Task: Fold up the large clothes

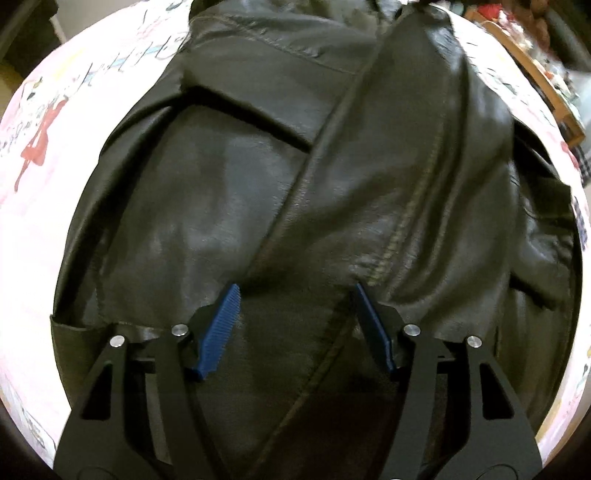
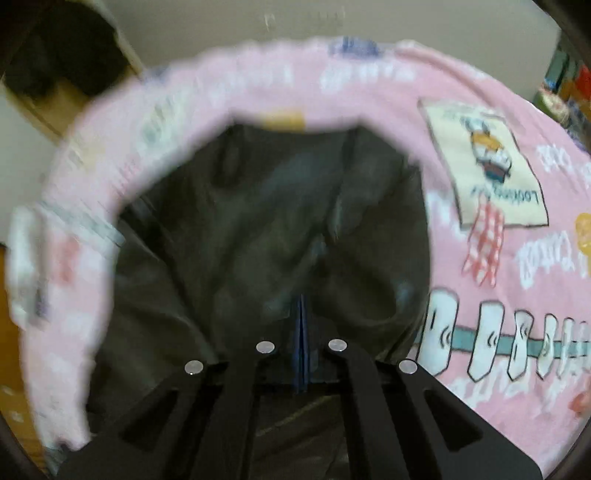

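A large black leather jacket (image 1: 295, 177) lies spread on a pink printed bedsheet (image 1: 44, 184). My left gripper (image 1: 295, 291) is open just above the jacket, its blue pads (image 1: 218, 328) apart over a seam and fold. In the right wrist view the jacket (image 2: 258, 229) shows blurred on the pink sheet (image 2: 517, 258). My right gripper (image 2: 302, 306) is shut, its blue pads pressed together on an edge of the jacket.
A wooden-framed object with clutter (image 1: 546, 74) stands beyond the sheet's right edge. A pale wall (image 2: 258, 29) and a dark opening (image 2: 66, 55) lie beyond the bed. Wooden floor (image 2: 7, 332) shows at the left.
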A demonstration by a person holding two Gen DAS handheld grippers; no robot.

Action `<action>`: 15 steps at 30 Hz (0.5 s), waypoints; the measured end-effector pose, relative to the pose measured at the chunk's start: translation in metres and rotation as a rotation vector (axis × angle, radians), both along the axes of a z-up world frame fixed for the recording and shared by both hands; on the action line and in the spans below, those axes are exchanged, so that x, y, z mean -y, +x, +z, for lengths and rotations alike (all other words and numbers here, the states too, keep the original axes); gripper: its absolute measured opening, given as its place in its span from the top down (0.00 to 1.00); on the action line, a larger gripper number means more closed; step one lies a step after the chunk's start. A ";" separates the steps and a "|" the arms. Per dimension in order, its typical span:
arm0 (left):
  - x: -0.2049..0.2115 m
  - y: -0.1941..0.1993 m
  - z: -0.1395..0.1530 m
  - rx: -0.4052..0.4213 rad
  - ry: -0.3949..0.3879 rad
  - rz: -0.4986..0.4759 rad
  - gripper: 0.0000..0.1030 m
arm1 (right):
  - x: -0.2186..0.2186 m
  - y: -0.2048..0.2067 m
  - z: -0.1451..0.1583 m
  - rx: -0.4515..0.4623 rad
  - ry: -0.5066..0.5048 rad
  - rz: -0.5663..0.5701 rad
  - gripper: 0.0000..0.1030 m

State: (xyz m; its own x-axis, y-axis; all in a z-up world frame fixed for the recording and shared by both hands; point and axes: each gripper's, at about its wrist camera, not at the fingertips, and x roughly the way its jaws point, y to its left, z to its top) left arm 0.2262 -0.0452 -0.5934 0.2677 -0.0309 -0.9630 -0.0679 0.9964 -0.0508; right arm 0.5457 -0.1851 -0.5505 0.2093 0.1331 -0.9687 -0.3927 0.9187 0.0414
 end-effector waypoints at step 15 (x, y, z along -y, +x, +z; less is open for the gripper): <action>-0.018 0.019 0.005 0.090 0.141 0.024 0.37 | 0.034 0.009 0.012 0.097 0.088 -0.269 0.96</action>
State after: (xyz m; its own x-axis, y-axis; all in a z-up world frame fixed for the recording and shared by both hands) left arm 0.2452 -0.0267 -0.5883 0.3522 0.1105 -0.9294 -0.0928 0.9922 0.0828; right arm 0.5547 -0.2195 -0.5388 0.3395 0.1430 -0.9297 -0.1421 0.9848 0.0996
